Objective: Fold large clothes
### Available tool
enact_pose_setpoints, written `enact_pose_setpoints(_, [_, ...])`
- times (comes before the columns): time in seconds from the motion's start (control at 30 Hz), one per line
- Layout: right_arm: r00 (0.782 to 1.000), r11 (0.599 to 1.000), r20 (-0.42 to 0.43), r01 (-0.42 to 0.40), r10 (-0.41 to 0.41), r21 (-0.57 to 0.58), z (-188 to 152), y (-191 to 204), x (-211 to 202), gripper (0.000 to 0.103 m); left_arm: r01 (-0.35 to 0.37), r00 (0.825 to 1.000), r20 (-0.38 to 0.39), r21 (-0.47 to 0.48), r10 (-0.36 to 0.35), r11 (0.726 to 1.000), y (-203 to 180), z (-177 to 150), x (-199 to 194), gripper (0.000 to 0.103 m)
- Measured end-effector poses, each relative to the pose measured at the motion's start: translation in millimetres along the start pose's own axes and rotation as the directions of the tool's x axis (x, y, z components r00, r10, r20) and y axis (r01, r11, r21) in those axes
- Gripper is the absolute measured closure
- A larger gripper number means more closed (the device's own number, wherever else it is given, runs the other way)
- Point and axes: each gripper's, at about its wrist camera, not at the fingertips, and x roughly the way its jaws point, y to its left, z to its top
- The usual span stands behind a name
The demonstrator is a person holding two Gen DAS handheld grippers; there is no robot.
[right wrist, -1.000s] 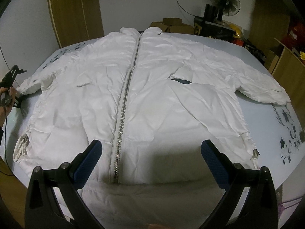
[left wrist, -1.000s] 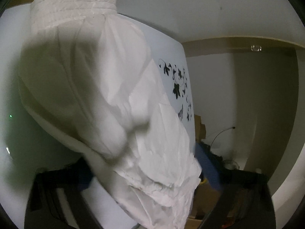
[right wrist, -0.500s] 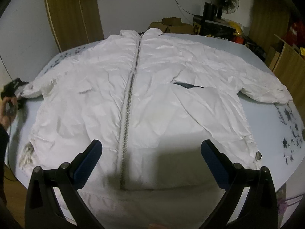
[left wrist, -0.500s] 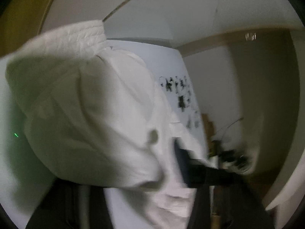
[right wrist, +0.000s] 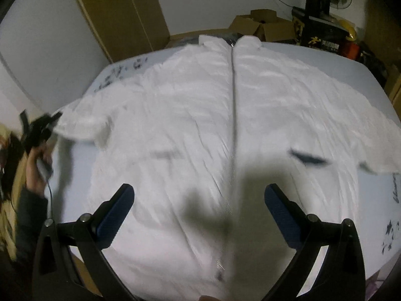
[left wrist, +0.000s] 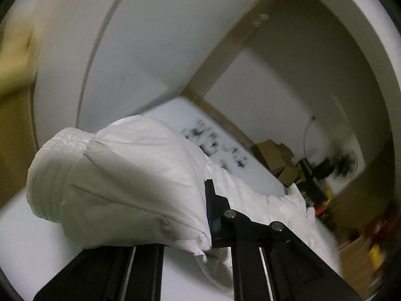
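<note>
Left gripper [left wrist: 200, 228]: jaws clenched on the left sleeve [left wrist: 120, 183] near its cuff, lifting it off the bed [right wrist: 371, 75].
Right gripper [right wrist: 198, 213]: jaws spread wide, empty, hovering above the hem.
Jacket [right wrist: 225, 130]: lies front-up, flat across the bed, zipper [right wrist: 233, 115] closed down the middle, right sleeve [right wrist: 376, 135] stretched out sideways.
Risk 1: slick shell could slide out of the narrow pinch if the sleeve is swung fast.
Risk 2: dragging the sleeve may pull the body askew, since nothing pins the hem.
Risk 3: trapped air could make the fold spring open.
Material: white puffy padded shell, finely crinkled; ribbed, gathered cuff.
Bed sheet: pale, smooth, dark floral print [right wrist: 117, 75].
</note>
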Motion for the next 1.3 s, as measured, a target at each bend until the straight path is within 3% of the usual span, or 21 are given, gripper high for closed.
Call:
enact_pose_setpoints(0.07, [1.0,1.0,-0.013,-0.022,0.022,-0.007,36,25,25,0.0,-0.005,1.0,0.026,0.068,0.003,0.998,-23,7,-15,0.094])
enact_pose_setpoints(0.2, [0.994,0.992,-0.024,0.102,-0.104,-0.071,89,83,112,0.0,-0.001,0.998,0.065,0.126,-0.007,0.992,-59,20,-34,0.094])
enact_pose_setpoints(0.4, [0.969,0.956,-0.04,0.233,-0.244,-0.177,108,152,212,0.0,-0.025,0.994,0.109,0.232,-0.001,0.972,-108,10,-70,0.094])
enact_pose_setpoints(0.5, [0.961,0.94,-0.11,0.216,-0.252,-0.262,106,176,246,0.0,-0.014,0.994,0.11,0.281,-0.018,0.96,-138,1,-87,0.094])
enact_pose_setpoints(0.6, [0.972,0.951,-0.159,0.122,-0.172,-0.286,98,174,255,0.0,0.016,0.996,0.083,0.31,-0.044,0.951,-173,-10,-82,0.094])
enact_pose_setpoints(0.77, [0.993,0.993,-0.118,-0.011,-0.002,-0.115,94,100,196,0.0,0.092,0.994,0.028,0.353,-0.109,0.931,-237,-34,-77,0.094])
enact_pose_setpoints(0.9, [0.999,0.999,-0.026,-0.019,0.02,0.035,78,0,129,0.0,0.173,0.985,-0.069,0.379,-0.158,0.909,-304,-77,-57,0.094])
enact_pose_setpoints(1.03, [1.0,0.986,0.011,0.009,-0.011,0.164,56,-88,86,0.0,0.229,0.968,-0.185,0.369,-0.17,0.901,-359,-134,-12,0.093])
enact_pose_setpoints(1.17, [0.997,0.957,0.049,0.042,-0.058,0.286,22,-171,42,0.0,0.233,0.931,-0.353,0.373,-0.094,0.898,-399,-226,49,0.093])
enact_pose_setpoints(1.3, [0.994,0.93,0.081,0.043,-0.077,0.365,-6,-223,9,0.0,0.157,0.905,-0.424,0.426,0.043,0.891,-394,-294,91,0.092])
